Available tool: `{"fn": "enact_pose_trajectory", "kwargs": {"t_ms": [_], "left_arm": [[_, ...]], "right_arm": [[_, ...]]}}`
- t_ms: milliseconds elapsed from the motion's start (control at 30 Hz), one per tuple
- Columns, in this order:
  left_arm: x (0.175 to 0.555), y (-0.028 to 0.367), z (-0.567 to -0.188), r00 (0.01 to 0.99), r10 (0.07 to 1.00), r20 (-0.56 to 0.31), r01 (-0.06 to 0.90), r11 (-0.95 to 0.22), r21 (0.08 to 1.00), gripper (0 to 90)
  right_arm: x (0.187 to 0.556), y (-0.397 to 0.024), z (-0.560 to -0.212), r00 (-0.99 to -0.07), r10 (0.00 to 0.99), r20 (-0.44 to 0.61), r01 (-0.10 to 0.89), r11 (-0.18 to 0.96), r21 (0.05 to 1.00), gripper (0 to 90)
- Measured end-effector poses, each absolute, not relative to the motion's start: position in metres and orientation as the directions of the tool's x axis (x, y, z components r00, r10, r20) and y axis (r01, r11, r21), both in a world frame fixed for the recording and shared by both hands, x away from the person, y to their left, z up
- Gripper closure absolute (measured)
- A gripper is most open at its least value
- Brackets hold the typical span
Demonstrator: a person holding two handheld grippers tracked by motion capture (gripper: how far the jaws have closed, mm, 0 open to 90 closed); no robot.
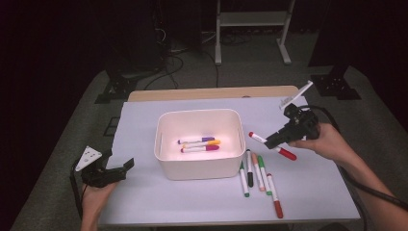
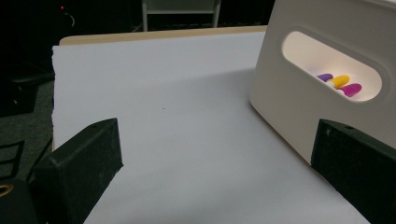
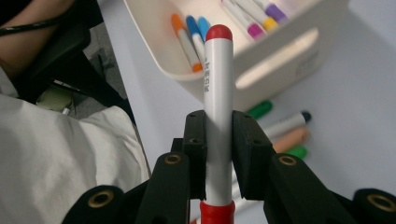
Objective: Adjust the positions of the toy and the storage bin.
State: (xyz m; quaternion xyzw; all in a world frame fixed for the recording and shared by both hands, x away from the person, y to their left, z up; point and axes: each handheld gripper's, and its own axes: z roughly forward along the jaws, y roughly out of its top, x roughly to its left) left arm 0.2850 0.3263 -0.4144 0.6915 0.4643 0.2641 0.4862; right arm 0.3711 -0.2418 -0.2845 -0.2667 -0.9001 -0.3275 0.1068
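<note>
High view. The right gripper (image 1: 278,138) holds a red marker (image 1: 272,145) crosswise, clear of the table surface and to the right of the white bin (image 1: 199,166). The marker's red ends stick out on either side of the jaws. Three markers (image 1: 199,144) with purple, yellow and magenta caps lie in the bin. A row of loose markers (image 1: 259,178) remains on the white sheet (image 1: 144,192) in front of the bin's right corner. The left gripper (image 1: 124,169) rests low at the left of the bin, jaws apart and empty.

Procedure, as judged: carry the marker over the rim first, then lower it and release it close above the bin floor, lying parallel to the markers already there, so that it does not bounce out or bridge the rim.

Left gripper view. The two black jaws stand wide apart with bare sheet between them. The bin's side wall shows a handle slot (image 2: 332,66); coloured caps are visible through it.

Right gripper view. The pads (image 3: 194,154) are clamped on the white barrel of the red marker (image 3: 218,107), near its lower red end, so most of the barrel projects forward. This view also shows orange and blue markers (image 3: 191,39) inside the bin, lying against a wall.
</note>
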Motion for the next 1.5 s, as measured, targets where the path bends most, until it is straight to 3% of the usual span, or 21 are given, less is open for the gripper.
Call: {"fn": "enact_pose_trajectory", "kwargs": {"t_ms": [400, 833, 1500], "left_arm": [[0.286, 0.328, -0.414, 0.43, 0.898, -0.091, 0.383, -0.09, 0.919, 0.7], [0.285, 0.329, -0.414, 0.434, 0.896, -0.098, 0.378, -0.083, 0.922, 0.7], [0.285, 0.33, -0.414, 0.433, 0.896, -0.094, 0.378, -0.086, 0.922, 0.7]], "right_arm": [[0.396, -0.148, -0.249, -0.912, 0.277, 0.303, 0.4, 0.768, 0.501, 75.3], [0.411, -0.056, -0.269, -0.944, 0.16, 0.289, 0.276, 0.863, 0.424, 75.3], [0.417, -0.014, -0.314, -0.941, 0.108, 0.321, 0.229, 0.9, 0.37, 75.2]]}}
